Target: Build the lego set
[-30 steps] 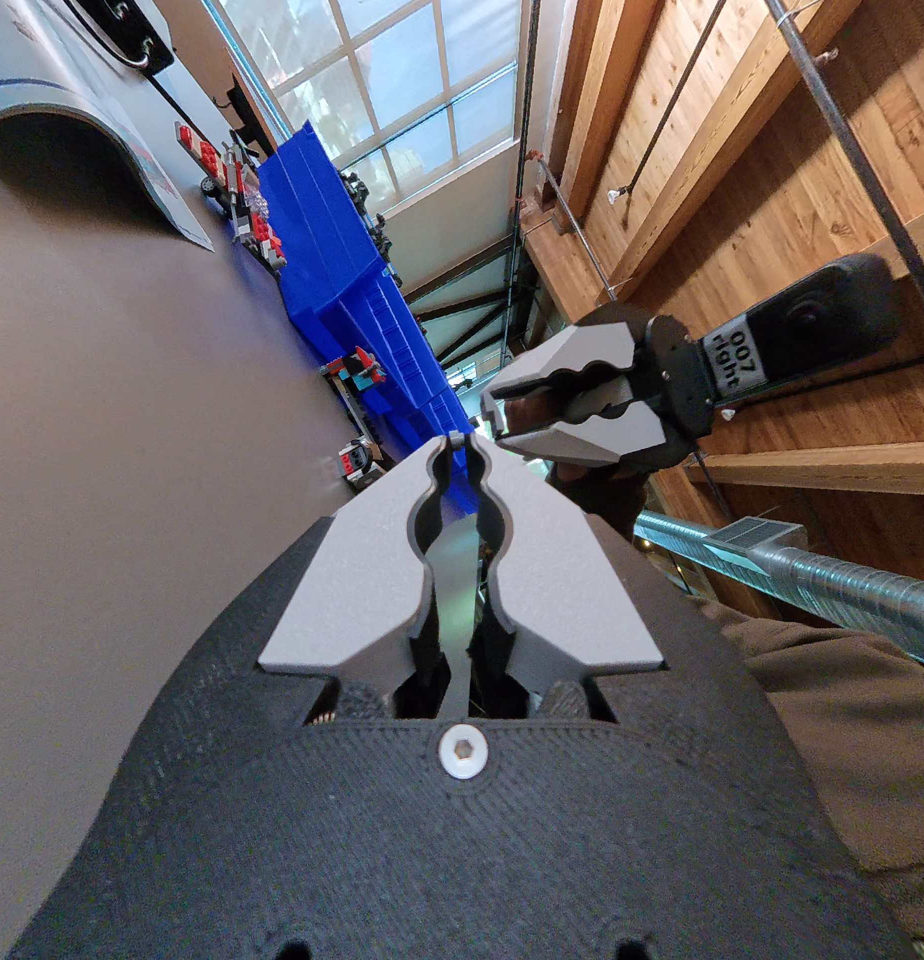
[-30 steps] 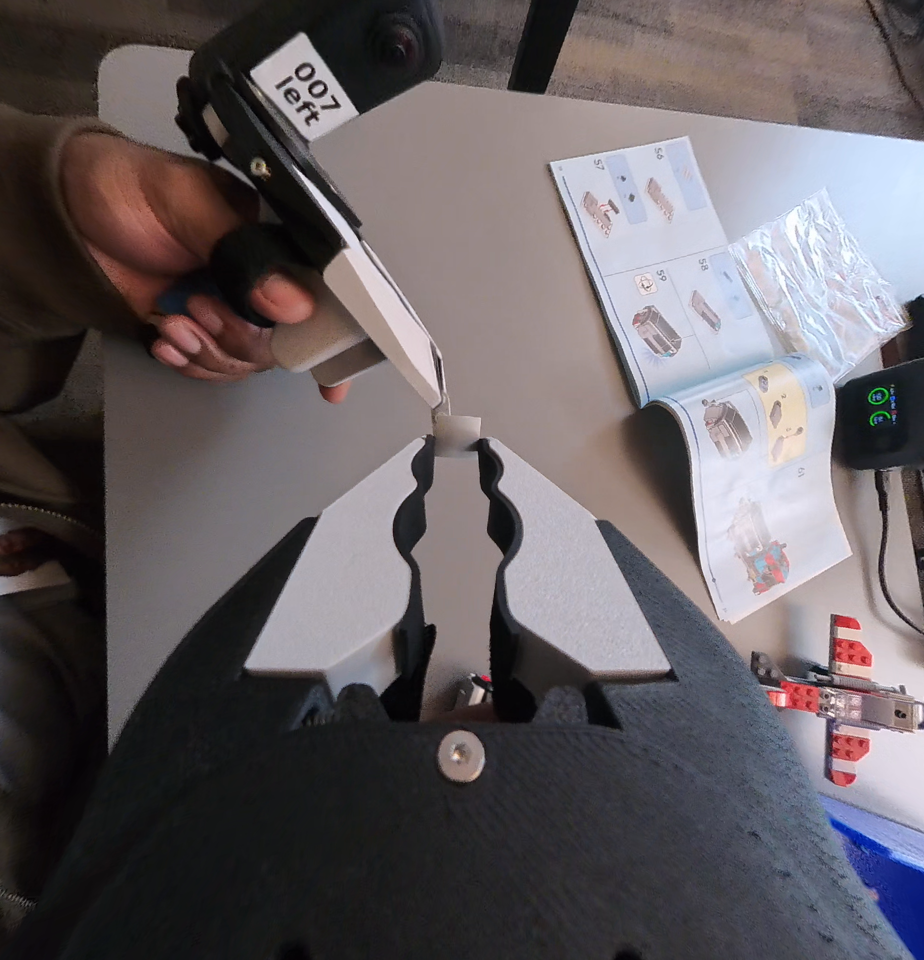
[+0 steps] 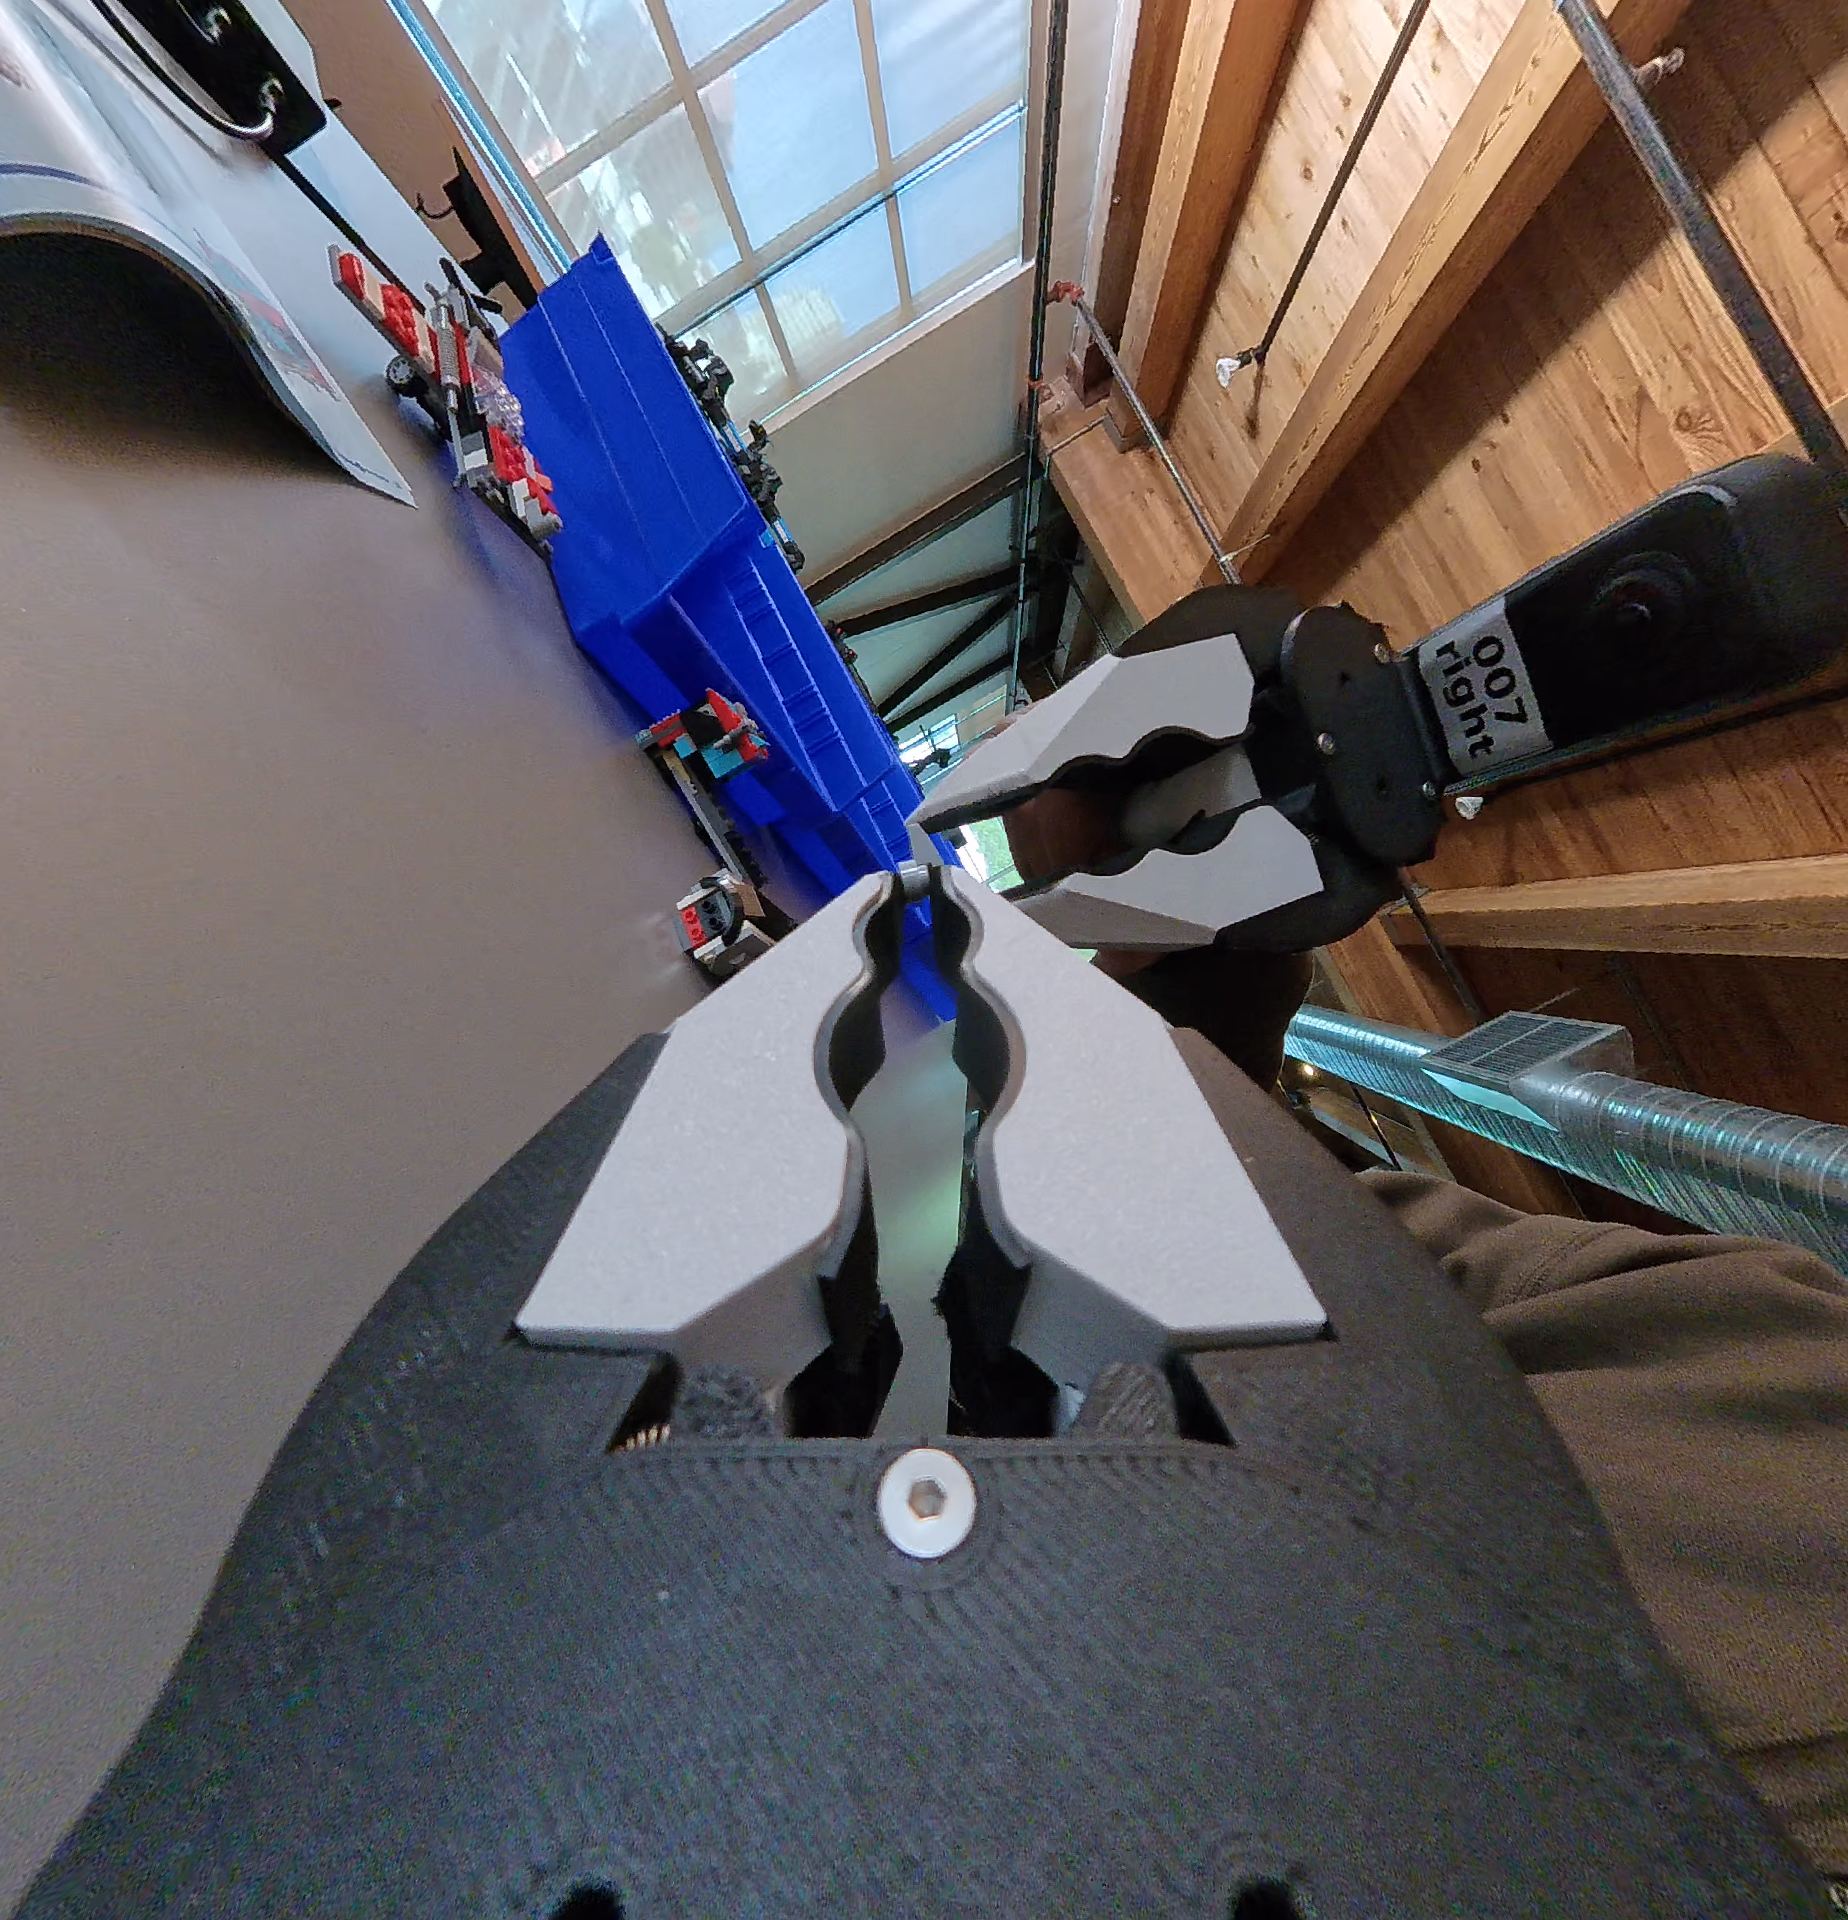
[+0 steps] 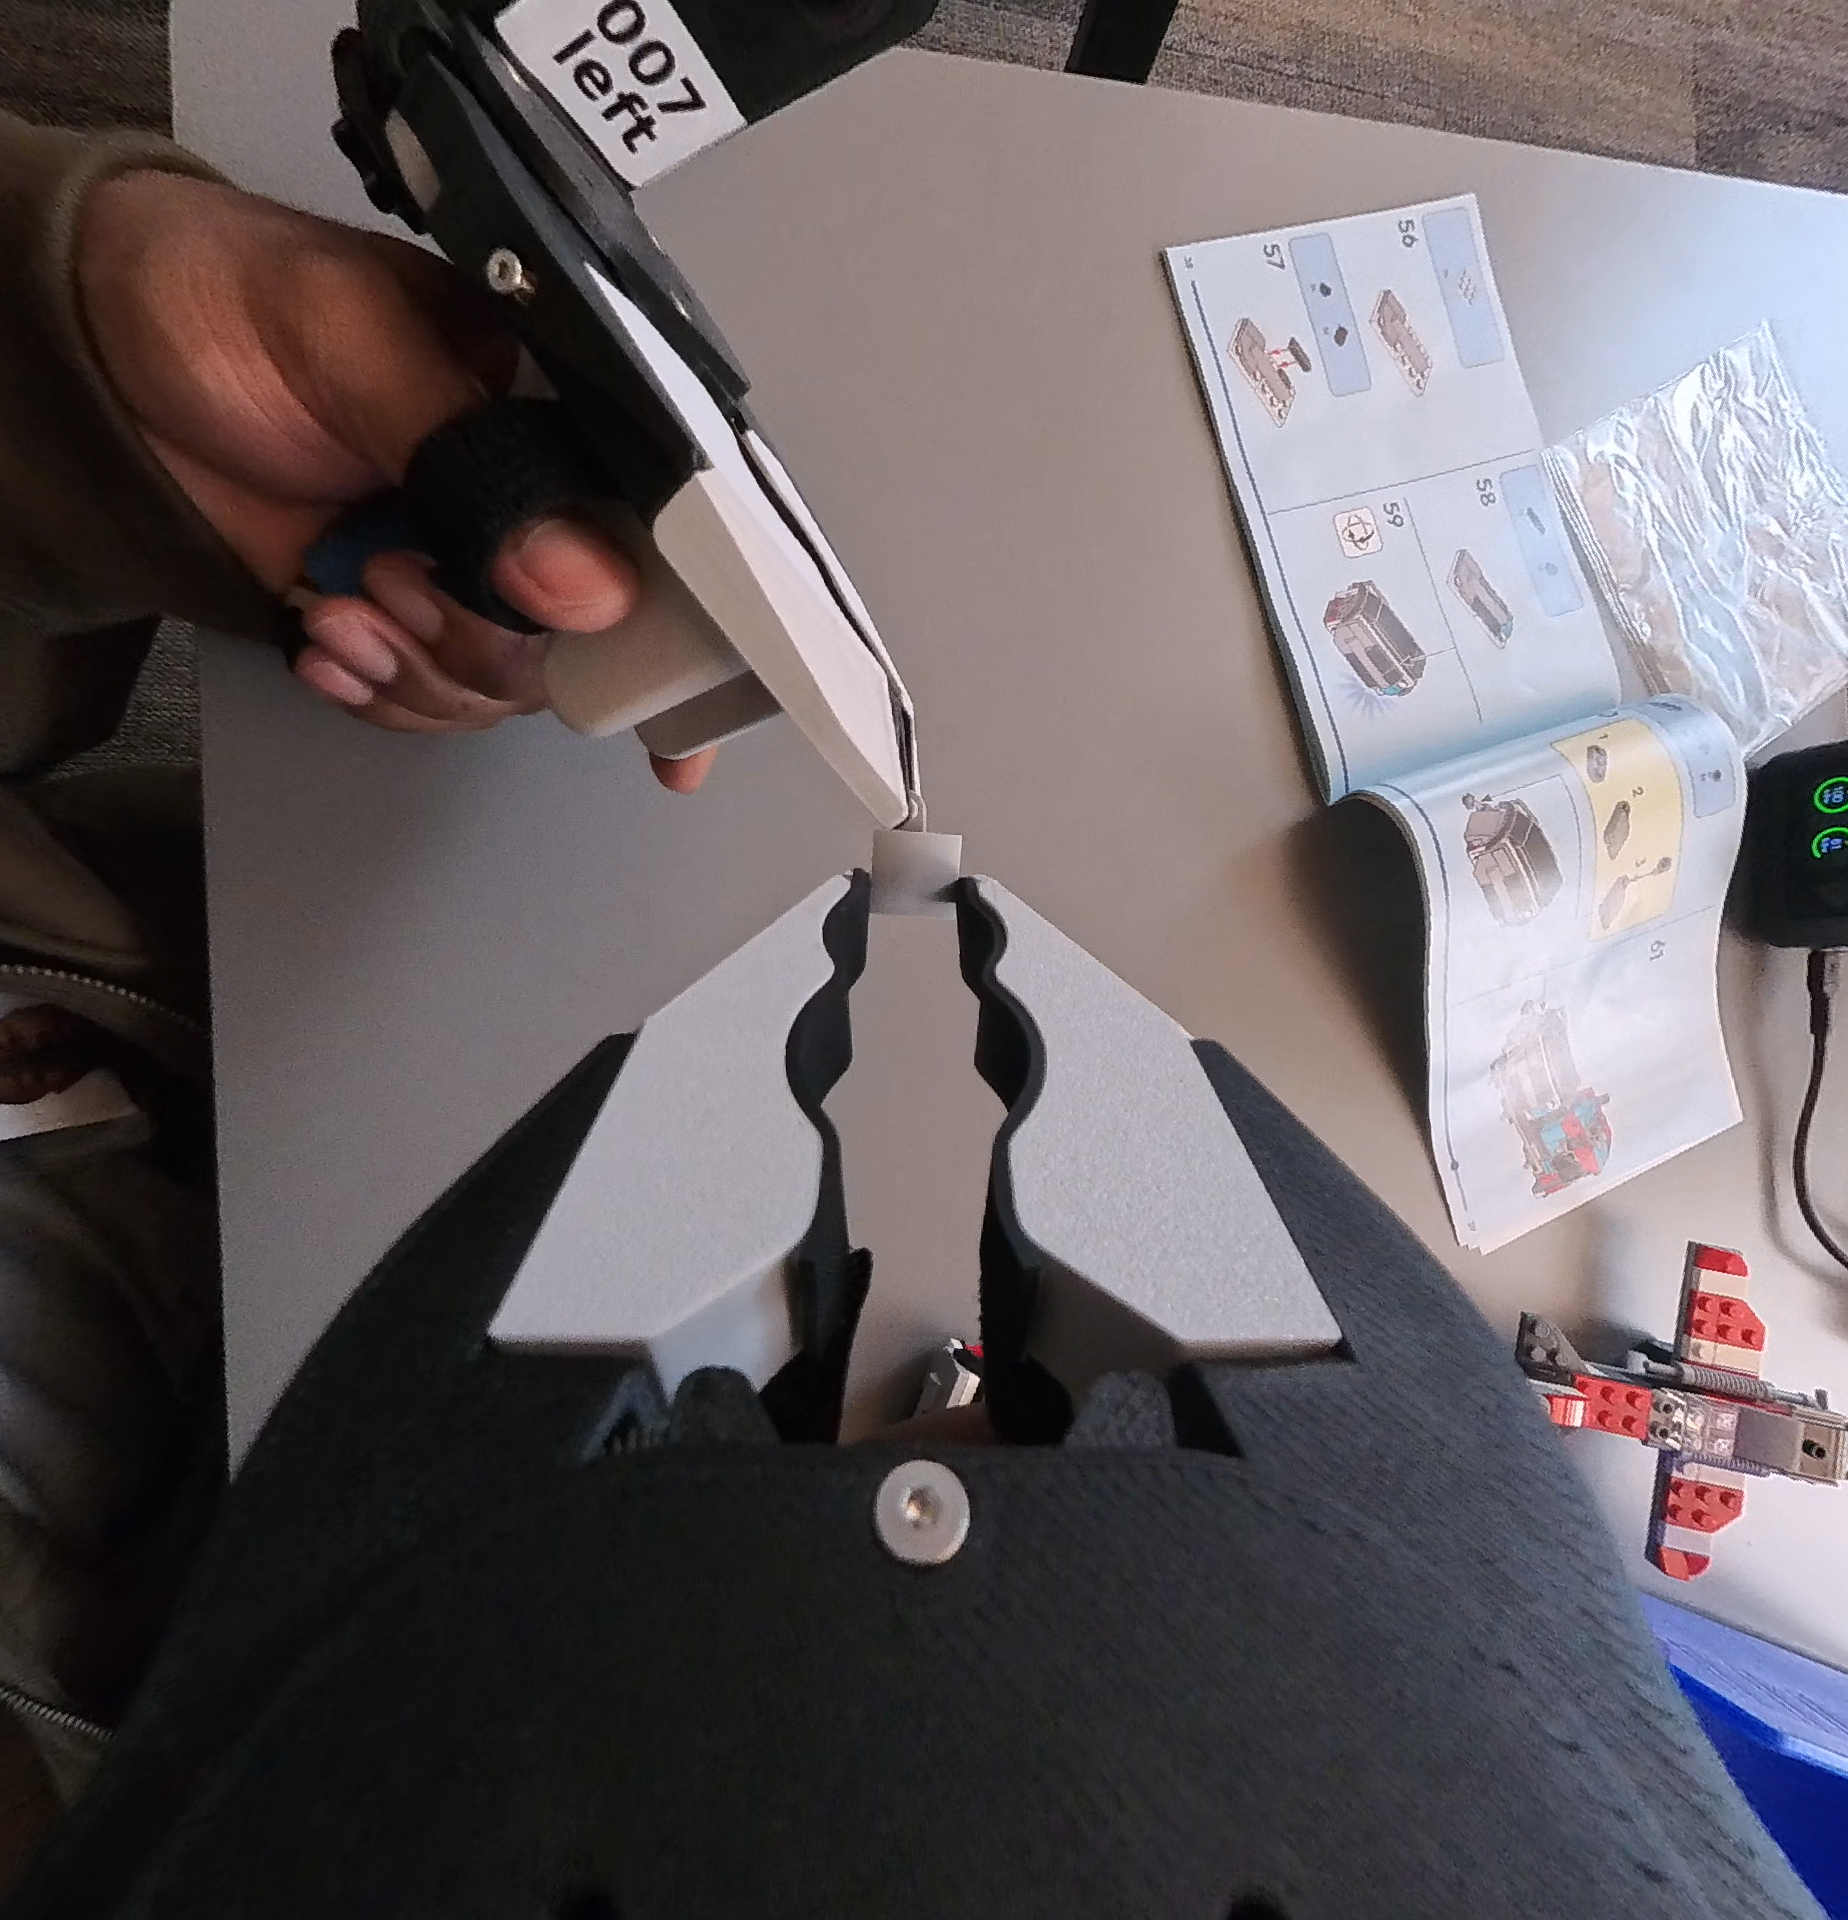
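Both claws stay put: right claw pinching pale square piece.

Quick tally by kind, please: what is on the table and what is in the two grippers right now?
Brick models on the table: 3 (red winged model, teal and red model, small red and grey block)
Booklets: 1 (open booklet)
Clear bags: 1
Blue bins: 1
Black screen devices: 1
Held pieces: 2 (pale square piece, small grey part)
Total: 9

Bright daylight pours through the tall window, overexposing its panes, while the grey worktop is evenly lit with soft shadows, and strong wide-angle bending curves both views' edges.
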A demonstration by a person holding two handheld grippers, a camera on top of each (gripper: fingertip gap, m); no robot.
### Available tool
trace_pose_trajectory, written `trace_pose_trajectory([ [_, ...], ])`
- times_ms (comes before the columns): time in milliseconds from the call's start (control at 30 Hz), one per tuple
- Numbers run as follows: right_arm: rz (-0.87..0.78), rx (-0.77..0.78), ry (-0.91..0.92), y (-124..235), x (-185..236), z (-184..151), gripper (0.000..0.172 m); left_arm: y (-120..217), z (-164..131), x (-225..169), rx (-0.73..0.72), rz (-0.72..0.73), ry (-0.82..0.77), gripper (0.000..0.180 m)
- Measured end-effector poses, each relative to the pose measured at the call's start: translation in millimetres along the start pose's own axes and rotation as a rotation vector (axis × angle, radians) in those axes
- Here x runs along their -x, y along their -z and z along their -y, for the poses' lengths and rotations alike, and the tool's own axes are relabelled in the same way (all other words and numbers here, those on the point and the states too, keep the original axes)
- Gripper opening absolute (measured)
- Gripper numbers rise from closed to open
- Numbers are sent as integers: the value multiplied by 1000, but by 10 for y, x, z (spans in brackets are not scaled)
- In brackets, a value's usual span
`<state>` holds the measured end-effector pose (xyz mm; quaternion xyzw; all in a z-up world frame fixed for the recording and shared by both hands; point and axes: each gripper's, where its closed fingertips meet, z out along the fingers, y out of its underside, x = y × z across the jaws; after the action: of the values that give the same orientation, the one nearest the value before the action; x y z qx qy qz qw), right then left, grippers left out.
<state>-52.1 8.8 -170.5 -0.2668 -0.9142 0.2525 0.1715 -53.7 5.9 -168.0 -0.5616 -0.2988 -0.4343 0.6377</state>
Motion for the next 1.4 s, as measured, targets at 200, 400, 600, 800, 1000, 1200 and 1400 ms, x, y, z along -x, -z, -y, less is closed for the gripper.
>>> trace_pose_trajectory([
  [200,0,1,2,18,12,18,18,1,-2,-21,1,-10,-10,5],
  [400,-5,-2,4,28,21,32,18,-1,-5,-52,3,-22,-32,5],
  [600,-7,-2,3,27,35,33,19,-5,-12,-80,8,-37,-47,5],
  [800,-1,-11,-3,45,49,51,19,-1,-13,-117,9,-56,-67,5],
  [1000,26,-44,-24,87,81,88,19,12,-16,-189,10,-88,-119,5],
  [1200,49,-77,-35,137,123,126,19,24,-29,-265,14,-116,-195,5],
  [1400,78,-102,-39,190,182,160,19,44,-59,-350,23,-132,-319,5],
])
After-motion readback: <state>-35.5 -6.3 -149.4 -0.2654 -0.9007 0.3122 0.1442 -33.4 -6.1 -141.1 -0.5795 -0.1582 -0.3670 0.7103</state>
